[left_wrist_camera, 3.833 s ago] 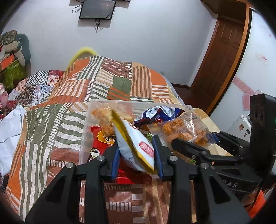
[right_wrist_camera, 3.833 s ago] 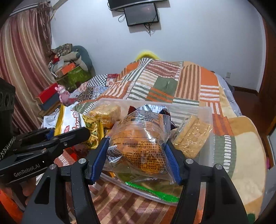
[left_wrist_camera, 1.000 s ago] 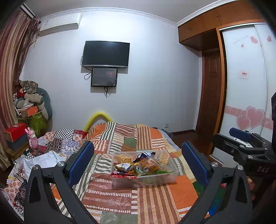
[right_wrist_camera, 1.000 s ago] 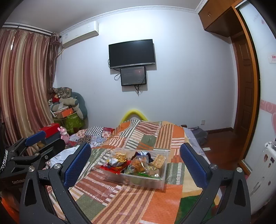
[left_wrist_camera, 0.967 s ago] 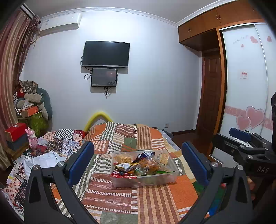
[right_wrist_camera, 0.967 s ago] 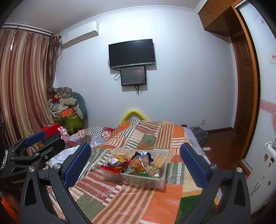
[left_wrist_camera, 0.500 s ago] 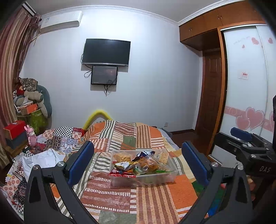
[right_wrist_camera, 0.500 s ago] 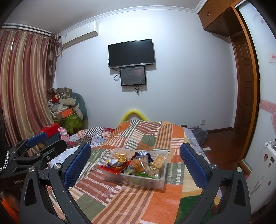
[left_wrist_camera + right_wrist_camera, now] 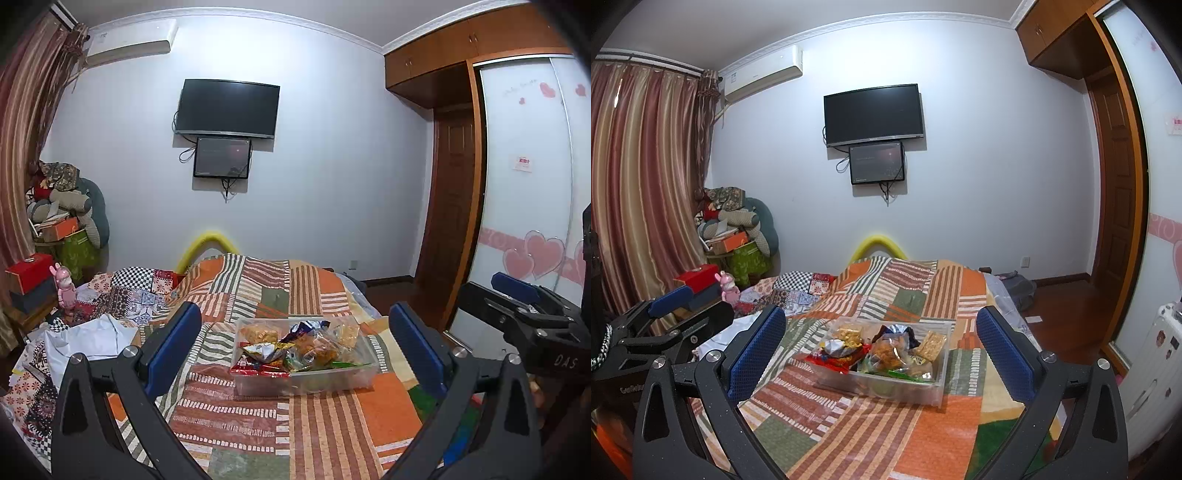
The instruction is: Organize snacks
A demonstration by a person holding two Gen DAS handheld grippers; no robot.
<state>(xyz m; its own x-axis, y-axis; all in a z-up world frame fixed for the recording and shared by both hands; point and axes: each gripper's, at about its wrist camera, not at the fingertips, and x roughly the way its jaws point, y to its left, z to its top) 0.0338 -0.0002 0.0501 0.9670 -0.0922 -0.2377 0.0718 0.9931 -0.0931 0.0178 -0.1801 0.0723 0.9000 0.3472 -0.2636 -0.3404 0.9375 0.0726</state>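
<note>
Fingers spread wide on both my grippers, left gripper (image 9: 295, 347) and right gripper (image 9: 881, 347), nothing between them. Straight ahead of the fingertips, well apart from them, sits the clear bin (image 9: 317, 384) on the patchwork quilt (image 9: 325, 424), snack packets (image 9: 886, 349) heaped inside it.

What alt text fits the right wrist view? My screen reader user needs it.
A clear bin of snack packets sits on a patchwork bedspread, framed by the open, empty right gripper. A dark wall TV hangs behind.
</note>
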